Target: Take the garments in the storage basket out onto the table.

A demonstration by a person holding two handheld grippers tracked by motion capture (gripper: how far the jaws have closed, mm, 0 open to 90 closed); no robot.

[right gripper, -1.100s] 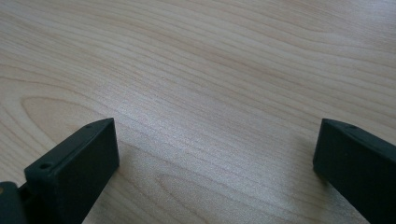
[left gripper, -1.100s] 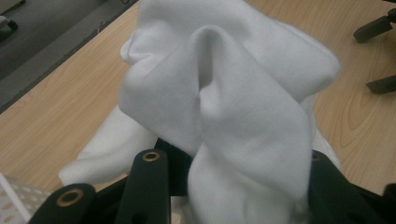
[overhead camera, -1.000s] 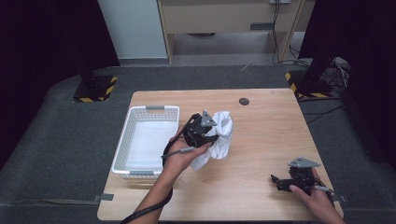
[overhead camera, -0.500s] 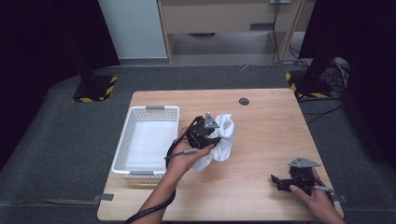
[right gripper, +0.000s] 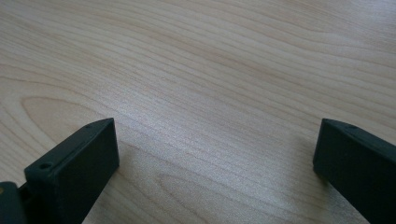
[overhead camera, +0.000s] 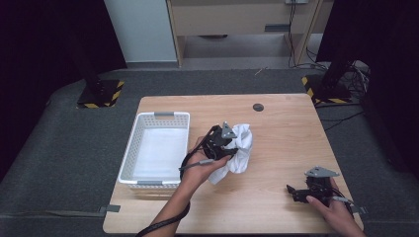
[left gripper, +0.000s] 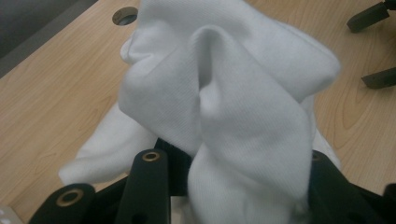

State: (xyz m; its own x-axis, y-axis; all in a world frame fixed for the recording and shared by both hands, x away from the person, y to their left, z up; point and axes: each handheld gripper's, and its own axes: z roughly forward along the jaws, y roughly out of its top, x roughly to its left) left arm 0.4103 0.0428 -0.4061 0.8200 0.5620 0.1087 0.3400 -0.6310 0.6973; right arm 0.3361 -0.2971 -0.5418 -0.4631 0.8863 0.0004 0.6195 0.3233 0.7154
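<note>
The left hand-held gripper (overhead camera: pixel 228 143) is up over the middle of the desk (overhead camera: pixel 281 128), and its jaws are clamped on a bunched white cloth (overhead camera: pixel 239 150). In the left gripper view that cloth (left gripper: pixel 233 107) rises in thick folds straight out from between the 2 black jaws, which press it from either side, with 1 tail drooping down toward the wood on the left. From above, the cloth hangs from the gripper's right side and its lower end reaches down to the desk surface; whether it rests there or just brushes it, I cannot tell.

Just left of the cloth sits a white basket (overhead camera: pixel 129 158) with slotted walls, running along the left part of the desk. At the far edge of the desk, a small dark round hole (overhead camera: pixel 258 106) shows in the wood, well apart from the cloth.

Over at the near right corner, the right hand-held gripper (overhead camera: pixel 292 190) lies low on the desk, pointing left. Its jaws stand wide and released, and the right gripper view shows bare wood grain (right gripper: pixel 210 93) between them. It is well apart from the cloth.
</note>
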